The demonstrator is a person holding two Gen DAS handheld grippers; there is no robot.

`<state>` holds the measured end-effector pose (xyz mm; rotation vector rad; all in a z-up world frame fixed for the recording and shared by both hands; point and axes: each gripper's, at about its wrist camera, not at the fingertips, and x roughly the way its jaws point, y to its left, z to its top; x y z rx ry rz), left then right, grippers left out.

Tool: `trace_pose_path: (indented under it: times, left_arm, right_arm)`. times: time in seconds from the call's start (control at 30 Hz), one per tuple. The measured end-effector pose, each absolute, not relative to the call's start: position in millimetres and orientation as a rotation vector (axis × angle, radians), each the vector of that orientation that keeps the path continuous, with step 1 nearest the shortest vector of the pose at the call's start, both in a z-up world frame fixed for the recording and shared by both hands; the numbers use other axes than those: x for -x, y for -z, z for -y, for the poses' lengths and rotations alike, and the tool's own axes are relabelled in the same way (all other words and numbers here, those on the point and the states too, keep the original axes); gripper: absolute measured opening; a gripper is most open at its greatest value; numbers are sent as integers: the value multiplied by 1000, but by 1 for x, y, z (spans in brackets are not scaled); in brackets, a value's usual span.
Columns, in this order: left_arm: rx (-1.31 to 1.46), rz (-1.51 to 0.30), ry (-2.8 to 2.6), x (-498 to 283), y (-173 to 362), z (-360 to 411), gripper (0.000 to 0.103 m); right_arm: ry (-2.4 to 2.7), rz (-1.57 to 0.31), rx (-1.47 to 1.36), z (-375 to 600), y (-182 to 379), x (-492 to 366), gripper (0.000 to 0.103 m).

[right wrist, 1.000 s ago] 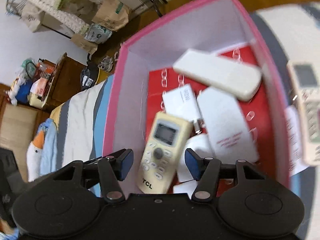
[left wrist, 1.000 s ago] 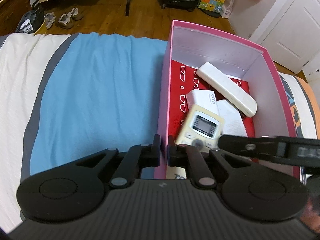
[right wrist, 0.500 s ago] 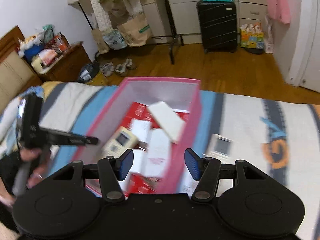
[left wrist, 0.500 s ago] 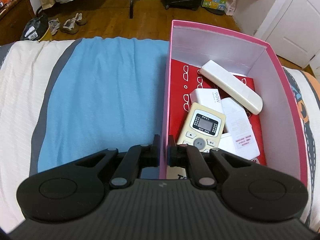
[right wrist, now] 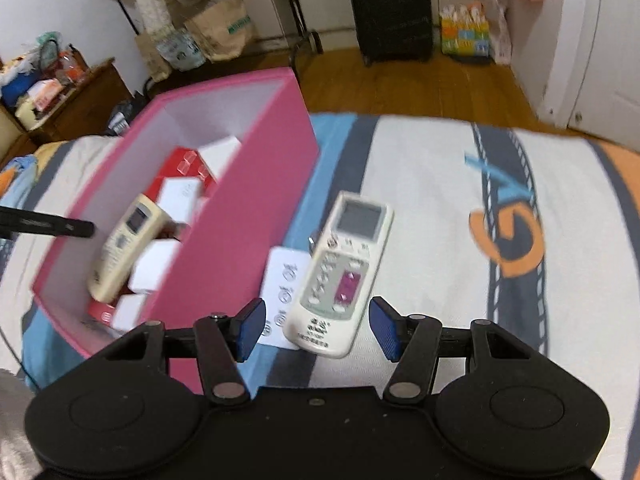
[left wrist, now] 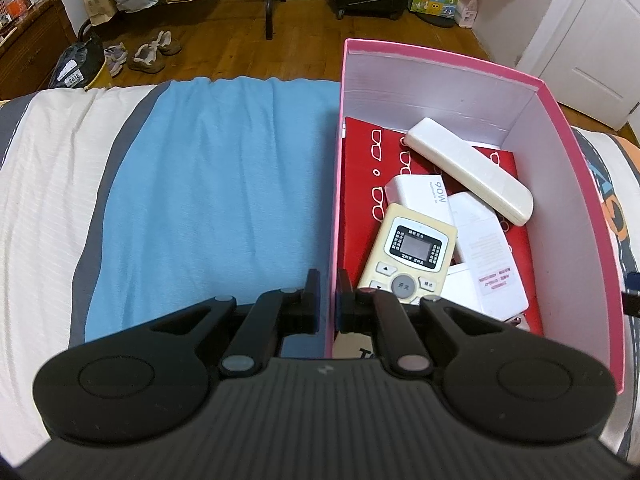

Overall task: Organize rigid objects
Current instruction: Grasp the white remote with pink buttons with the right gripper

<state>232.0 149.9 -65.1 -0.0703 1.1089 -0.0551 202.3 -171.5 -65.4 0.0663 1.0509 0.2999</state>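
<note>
A pink box [left wrist: 576,184] stands on the bed. My left gripper [left wrist: 329,304] is shut on the box's left wall, near its front corner. Inside lie a cream remote [left wrist: 412,256], a long white remote [left wrist: 468,170], white adapters [left wrist: 424,196] and a red card [left wrist: 364,184]. In the right wrist view the box [right wrist: 248,216] is at the left. A white remote with a pink panel [right wrist: 340,276] lies on the bed beside it, on a white card [right wrist: 284,280]. My right gripper [right wrist: 316,328] is open, empty, its fingers either side of that remote's near end, above it.
The bed cover has blue [left wrist: 208,200], cream and grey stripes and an orange logo [right wrist: 508,240]. Beyond the bed are wood floor, shoes [left wrist: 152,52], paper bags, a black suitcase [right wrist: 392,12], a wooden dresser [right wrist: 60,100] and a white door.
My right gripper has left the box, swung right and now hovers over the white remote on the bed. My left gripper keeps its hold on the box wall.
</note>
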Motion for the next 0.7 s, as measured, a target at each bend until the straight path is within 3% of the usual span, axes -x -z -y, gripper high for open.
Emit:
trace_pose_path:
  times: [0.1,0.7]
  left_arm:
    - [64,-1114,47,-233,67,-151,12]
    - [57,-1114,56,-235,71,-153,12]
  right_arm:
    - [-274,-1086,-87,174,80,-207,67]
    - [-225,-1069,-89,162,120,-239,67]
